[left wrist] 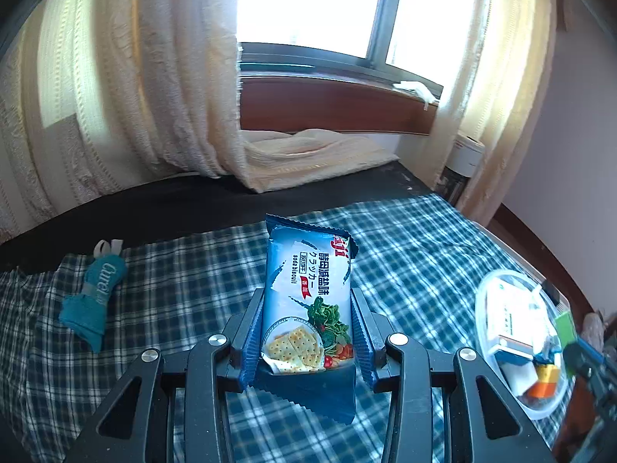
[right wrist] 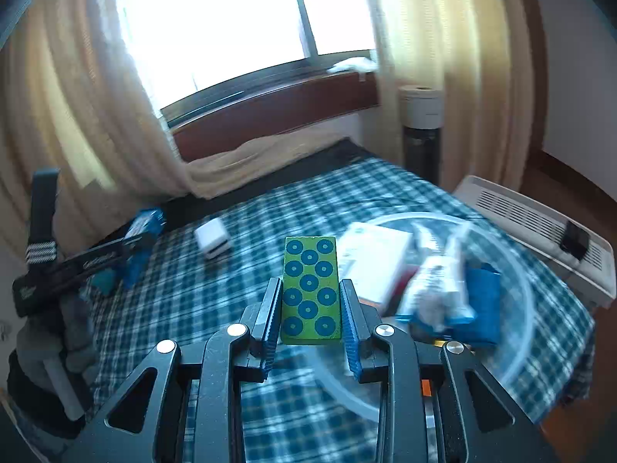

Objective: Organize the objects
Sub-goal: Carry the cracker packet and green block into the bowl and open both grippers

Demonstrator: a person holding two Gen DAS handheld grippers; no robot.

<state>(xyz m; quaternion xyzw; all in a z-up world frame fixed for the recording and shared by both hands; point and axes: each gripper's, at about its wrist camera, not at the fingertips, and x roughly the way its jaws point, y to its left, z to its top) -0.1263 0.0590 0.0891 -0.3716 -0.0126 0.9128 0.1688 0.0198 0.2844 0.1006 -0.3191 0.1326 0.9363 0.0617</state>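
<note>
Clear tub holding packets, left jaws clamping cracker packet, right jaws clamping green block

Premises: domestic room, most likely a bedroom or living room. Evidence in the left wrist view: cream curtains at 10 o'clock beside a bright window at 12 o'clock, above a wooden sill. A blue checked cloth covers the work surface. Right wrist view: a white panel heater stands at 3 o'clock, and a white and dark cylindrical appliance at 1 o'clock by the curtain
</note>
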